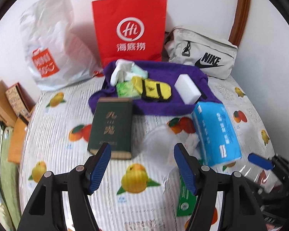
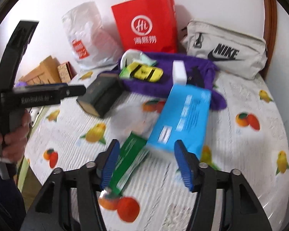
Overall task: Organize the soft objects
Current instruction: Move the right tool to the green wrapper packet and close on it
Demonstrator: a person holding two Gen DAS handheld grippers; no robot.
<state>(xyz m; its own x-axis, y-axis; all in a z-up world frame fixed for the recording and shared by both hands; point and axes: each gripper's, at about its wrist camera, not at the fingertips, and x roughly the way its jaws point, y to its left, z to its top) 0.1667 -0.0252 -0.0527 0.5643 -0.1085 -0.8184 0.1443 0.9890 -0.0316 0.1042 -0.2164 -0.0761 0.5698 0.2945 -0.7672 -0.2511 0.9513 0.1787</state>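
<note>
Presently, on a fruit-print bed cover [image 1: 48, 134]: left gripper [image 1: 142, 165] with jaws apart and nothing between them, hanging above bare cover near a dark green box [image 1: 110, 129]; right gripper [image 2: 146, 163] likewise apart and empty, over a green packet [image 2: 129, 157] and the near end of a blue tissue pack [image 2: 183, 115]. Soft goods, item one: blue tissue pack, lying slantwise, its far end beside a purple towel [image 1: 163, 107]. Item two: purple towel, spread far centre, bearing a white sponge block [image 1: 187, 88], a yellow cloth item [image 1: 154, 89], a light green packet [image 1: 125, 91] and crumpled white tissues [image 1: 121, 71]. Likely step: take the tissue pack; best squeezed across its narrow width, near the middle, jaws kept wide until astride. Obstacles: green packet partly under the pack's near corner; a clear plastic wrapper [image 1: 160, 144] just left of it; dark green box further left. Far row: white plastic bag [image 1: 52, 44], red paper bag [image 1: 129, 28], grey pouch [image 1: 202, 53].
</note>
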